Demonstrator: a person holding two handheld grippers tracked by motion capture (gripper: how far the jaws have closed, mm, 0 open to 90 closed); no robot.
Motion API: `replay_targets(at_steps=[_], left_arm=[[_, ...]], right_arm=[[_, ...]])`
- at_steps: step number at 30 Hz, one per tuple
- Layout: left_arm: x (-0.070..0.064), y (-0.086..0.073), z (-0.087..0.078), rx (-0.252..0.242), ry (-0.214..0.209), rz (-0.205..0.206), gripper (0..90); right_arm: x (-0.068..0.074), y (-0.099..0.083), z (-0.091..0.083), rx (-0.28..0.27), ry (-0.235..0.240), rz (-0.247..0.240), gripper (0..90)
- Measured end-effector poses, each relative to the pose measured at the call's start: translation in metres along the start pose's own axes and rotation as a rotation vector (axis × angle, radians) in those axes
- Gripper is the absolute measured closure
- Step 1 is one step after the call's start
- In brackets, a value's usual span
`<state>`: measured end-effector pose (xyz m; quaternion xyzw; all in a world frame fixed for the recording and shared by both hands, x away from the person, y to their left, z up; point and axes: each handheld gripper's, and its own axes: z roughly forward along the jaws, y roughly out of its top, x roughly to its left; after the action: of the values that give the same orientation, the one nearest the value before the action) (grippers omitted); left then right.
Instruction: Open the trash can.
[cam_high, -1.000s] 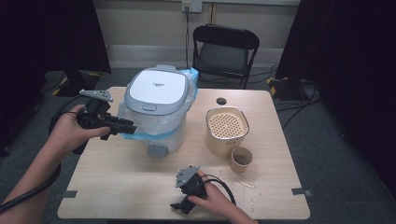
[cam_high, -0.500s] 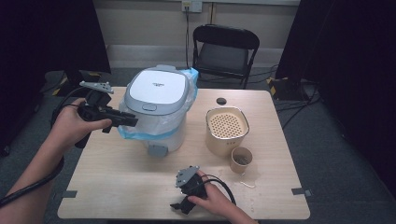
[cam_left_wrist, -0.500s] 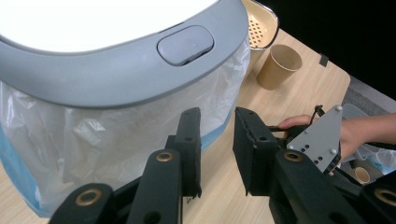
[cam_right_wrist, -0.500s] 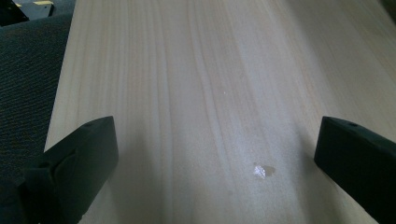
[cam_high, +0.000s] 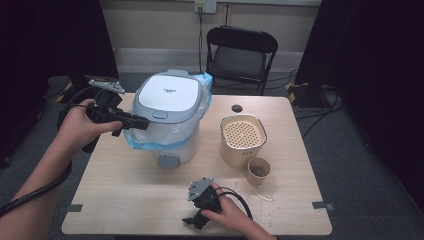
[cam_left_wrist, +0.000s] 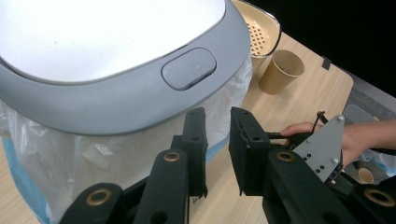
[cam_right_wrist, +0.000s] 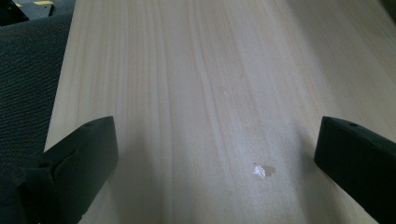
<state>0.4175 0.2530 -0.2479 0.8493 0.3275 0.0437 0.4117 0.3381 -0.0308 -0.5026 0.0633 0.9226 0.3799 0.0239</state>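
A pale wooden table (cam_high: 140, 200) fills the middle of the high view. On it, left of centre, stands a white-and-grey lidded bin (cam_high: 167, 117) lined with plastic; right of centre sit a cream perforated container (cam_high: 242, 140) and, just below it, a paper cup (cam_high: 258, 171). A small dark disc (cam_high: 237, 108) lies near the table's upper edge, and tape marks (cam_high: 74, 207) sit at its lower corners.

Cooker (cam_high: 167, 107): white lid, grey rim, clear and blue plastic beneath. Beside it, a cream container (cam_high: 242, 142) with a dotted insert and a tan cup (cam_high: 258, 171). Table (cam_high: 125, 200): pale wood grain.
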Motion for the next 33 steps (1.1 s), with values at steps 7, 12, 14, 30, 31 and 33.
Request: replay_targets(at_steps=[7,12,14,30,31,33], left_arm=[[0.0,0.008,0.003,-0.008,-0.001,-0.008,77.5],[-0.002,0.015,0.004,-0.006,0.009,0.004,78.7],[-0.002,0.017,0.005,-0.011,0.015,0.001,79.0],[0.005,0.026,0.018,-0.039,0.058,-0.009,84.8],[0.004,0.027,0.019,-0.037,0.063,-0.005,85.0],[0.003,0.029,0.021,-0.034,0.064,0.007,85.7]], right_arm=[[0.0,0.0,0.0,0.0,0.0,0.0,0.0],[0.0,0.0,0.0,0.0,0.0,0.0,0.0],[0.0,0.0,0.0,0.0,0.0,0.0,0.0],[0.0,0.0,0.0,0.001,0.001,0.001,0.0],[0.0,0.0,0.0,0.001,0.001,0.001,0.0],[0.0,0.0,0.0,0.001,0.001,0.0,0.0]])
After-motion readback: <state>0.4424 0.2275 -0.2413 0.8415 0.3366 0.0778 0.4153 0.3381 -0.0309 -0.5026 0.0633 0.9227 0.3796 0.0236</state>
